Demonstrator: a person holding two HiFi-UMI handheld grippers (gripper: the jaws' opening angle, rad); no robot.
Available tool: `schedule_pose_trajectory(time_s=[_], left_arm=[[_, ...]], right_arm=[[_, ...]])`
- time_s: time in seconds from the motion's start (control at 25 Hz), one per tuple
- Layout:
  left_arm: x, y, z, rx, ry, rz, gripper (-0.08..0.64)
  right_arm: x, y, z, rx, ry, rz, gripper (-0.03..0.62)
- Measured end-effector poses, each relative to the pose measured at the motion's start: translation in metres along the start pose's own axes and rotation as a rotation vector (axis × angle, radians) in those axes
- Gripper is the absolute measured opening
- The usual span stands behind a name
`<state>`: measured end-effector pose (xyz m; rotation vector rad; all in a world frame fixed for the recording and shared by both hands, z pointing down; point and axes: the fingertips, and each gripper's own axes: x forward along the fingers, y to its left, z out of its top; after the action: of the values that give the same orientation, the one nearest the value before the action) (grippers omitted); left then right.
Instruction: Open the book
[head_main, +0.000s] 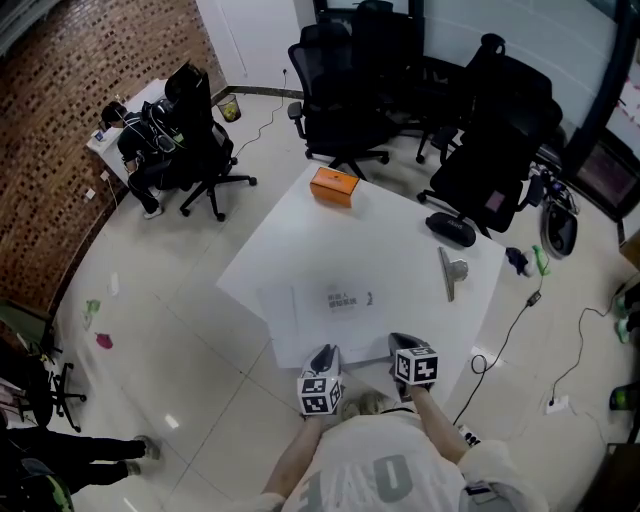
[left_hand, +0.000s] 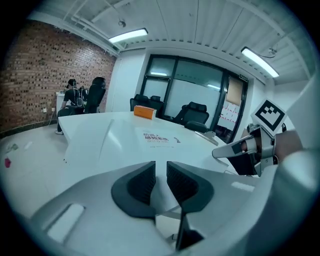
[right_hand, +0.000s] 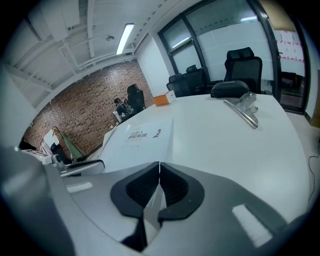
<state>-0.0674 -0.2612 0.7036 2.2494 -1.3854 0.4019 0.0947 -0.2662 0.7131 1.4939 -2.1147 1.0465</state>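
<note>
A white book (head_main: 335, 300) lies shut and flat on the white table (head_main: 400, 235), with dark print on its cover. It also shows in the left gripper view (left_hand: 159, 139) and in the right gripper view (right_hand: 142, 134). Both grippers are at the table's near edge, just short of the book. My left gripper (head_main: 325, 355) (left_hand: 160, 167) has its jaws a narrow gap apart with nothing between them. My right gripper (head_main: 402, 343) (right_hand: 159, 167) is shut, pads together and empty. Neither touches the book as far as I can see.
An orange box (head_main: 334, 186) sits at the table's far corner. A metal clip (head_main: 448, 270) and a black pad (head_main: 450, 229) lie at the right side. Black office chairs (head_main: 345, 90) ring the far side. A person (head_main: 140, 150) sits at a desk at far left.
</note>
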Motion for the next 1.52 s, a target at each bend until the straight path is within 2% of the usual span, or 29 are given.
schedule_pose_trajectory(time_s=[0.2, 0.32, 0.44, 0.52, 0.64, 0.72, 0.84, 0.88, 0.96, 1.16, 1.32, 1.52], left_arm=[[-0.001, -0.001, 0.000, 0.006, 0.000, -0.018, 0.074], [-0.001, -0.001, -0.001, 0.003, -0.004, -0.023, 0.074], [-0.001, -0.001, 0.000, 0.003, -0.003, -0.027, 0.074], [-0.001, -0.002, 0.000, 0.002, -0.003, -0.031, 0.074], [-0.003, -0.002, 0.001, -0.001, -0.003, -0.036, 0.073], [-0.003, -0.002, 0.001, 0.002, -0.001, -0.039, 0.072], [-0.003, -0.002, 0.001, 0.010, 0.002, -0.045, 0.072], [-0.003, -0.002, 0.001, 0.012, 0.003, -0.047, 0.072], [-0.003, -0.003, 0.001, 0.015, 0.002, -0.051, 0.072], [-0.005, -0.003, 0.004, 0.016, -0.012, -0.044, 0.072], [-0.010, -0.007, 0.018, 0.063, -0.060, -0.040, 0.072], [-0.016, -0.030, 0.030, 0.135, -0.112, -0.105, 0.077]], right_arm=[[-0.009, 0.024, 0.016, 0.012, -0.070, 0.073, 0.011], [-0.006, 0.045, 0.017, -0.006, -0.068, 0.124, 0.022], [0.000, 0.046, 0.015, -0.026, -0.041, 0.098, 0.048], [-0.001, 0.037, 0.011, -0.038, -0.018, 0.057, 0.137], [-0.001, 0.020, -0.001, 0.069, 0.005, 0.035, 0.157], [0.000, 0.015, -0.008, 0.136, 0.017, 0.033, 0.156], [0.001, 0.009, -0.011, 0.141, 0.023, -0.003, 0.154], [0.001, 0.006, -0.011, 0.131, 0.018, -0.022, 0.129], [-0.003, 0.002, -0.007, 0.112, 0.000, -0.038, 0.020], [-0.012, 0.013, 0.005, 0.072, -0.053, -0.013, 0.014], [-0.019, 0.028, 0.018, 0.040, -0.100, 0.020, 0.012], [-0.029, 0.063, 0.038, -0.046, -0.159, 0.090, 0.011]])
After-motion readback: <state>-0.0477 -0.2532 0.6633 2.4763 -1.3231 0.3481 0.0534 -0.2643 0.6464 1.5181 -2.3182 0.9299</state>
